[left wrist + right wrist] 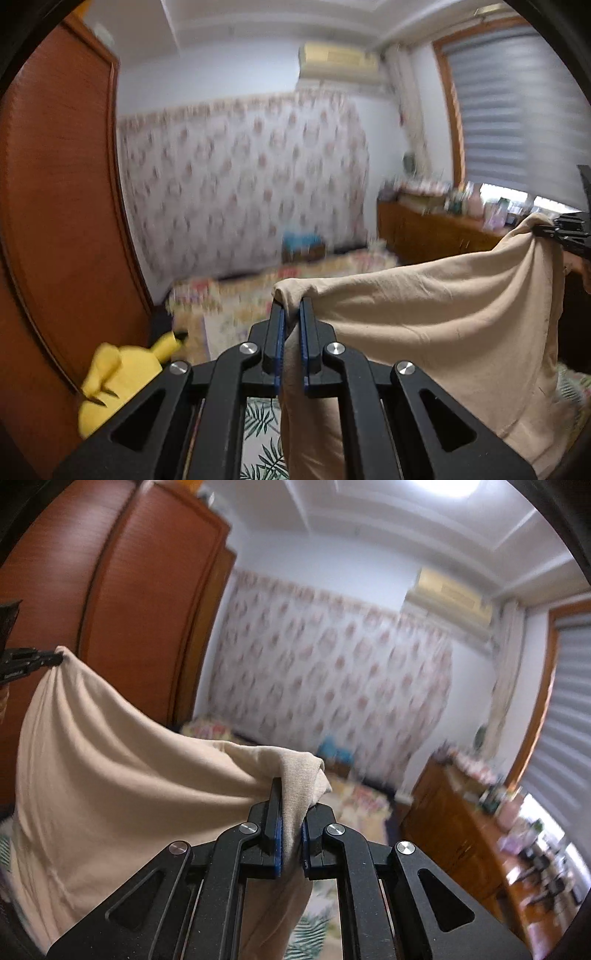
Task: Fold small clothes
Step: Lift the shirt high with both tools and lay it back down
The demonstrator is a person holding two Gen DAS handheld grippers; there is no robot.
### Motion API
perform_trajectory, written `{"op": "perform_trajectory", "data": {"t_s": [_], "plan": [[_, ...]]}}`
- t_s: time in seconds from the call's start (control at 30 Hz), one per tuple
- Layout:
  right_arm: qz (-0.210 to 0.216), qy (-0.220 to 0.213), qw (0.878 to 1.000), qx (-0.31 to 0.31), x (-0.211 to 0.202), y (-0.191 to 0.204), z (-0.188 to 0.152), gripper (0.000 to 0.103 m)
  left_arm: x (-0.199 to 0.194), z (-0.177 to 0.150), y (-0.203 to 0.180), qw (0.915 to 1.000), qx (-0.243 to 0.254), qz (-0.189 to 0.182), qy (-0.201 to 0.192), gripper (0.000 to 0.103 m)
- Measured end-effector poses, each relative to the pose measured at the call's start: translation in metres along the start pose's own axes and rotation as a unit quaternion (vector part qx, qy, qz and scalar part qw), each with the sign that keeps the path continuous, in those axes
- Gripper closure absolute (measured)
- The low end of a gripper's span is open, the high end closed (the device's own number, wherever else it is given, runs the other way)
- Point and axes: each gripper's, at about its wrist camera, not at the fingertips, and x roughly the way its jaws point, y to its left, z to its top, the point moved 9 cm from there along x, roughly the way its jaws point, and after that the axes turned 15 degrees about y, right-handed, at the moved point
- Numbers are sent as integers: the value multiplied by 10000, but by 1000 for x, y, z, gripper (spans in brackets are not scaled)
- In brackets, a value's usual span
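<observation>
A beige garment (pixel 443 325) hangs in the air, stretched between both grippers above a leaf-patterned bed cover (pixel 262 424). My left gripper (pixel 291 310) is shut on one bunched corner of the cloth. In the left wrist view the right gripper (pixel 554 227) pinches the other corner at the far right. In the right wrist view my right gripper (pixel 291 797) is shut on a fold of the beige garment (pixel 118 775), and the left gripper (pixel 48 659) grips the far corner at the left edge. The cloth sags between the two grips and drapes down.
A yellow plush toy (pixel 122 376) lies at the lower left beside a wooden wardrobe (pixel 55 184). A flower-patterned bed (pixel 295 280) runs toward the far wall. A cluttered wooden dresser (pixel 480 830) stands at the right under a window with blinds (pixel 517 110).
</observation>
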Motion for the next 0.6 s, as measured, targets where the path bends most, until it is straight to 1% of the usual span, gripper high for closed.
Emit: {"op": "perform_trajectory", "data": {"t_s": [0.03, 0.13, 0.17, 0.23, 0.33, 0.5, 0.6], "plan": [[43, 151, 9999, 42, 27, 1, -7, 98, 24, -5, -1, 9999, 6, -14, 166, 99], [152, 609, 9980, 101, 104, 1, -23, 98, 78, -18, -10, 9985, 20, -19, 542, 99], [211, 751, 9969, 135, 129, 1, -28, 98, 90, -24, -15, 9980, 18, -20, 627, 99], [282, 929, 9951, 194, 164, -1, -35, 98, 121, -34, -18, 9965, 20, -27, 830, 99], [378, 1258, 9910, 262, 216, -2, -47, 98, 152, -45, -20, 9940, -39, -77, 1093, 99], [468, 1694, 9839, 320, 275, -4, -70, 98, 185, -62, -21, 9896, -82, -159, 1428, 98], [515, 1890, 9800, 342, 293, -1, -78, 98, 196, -68, -24, 9869, -44, -166, 1602, 97]]}}
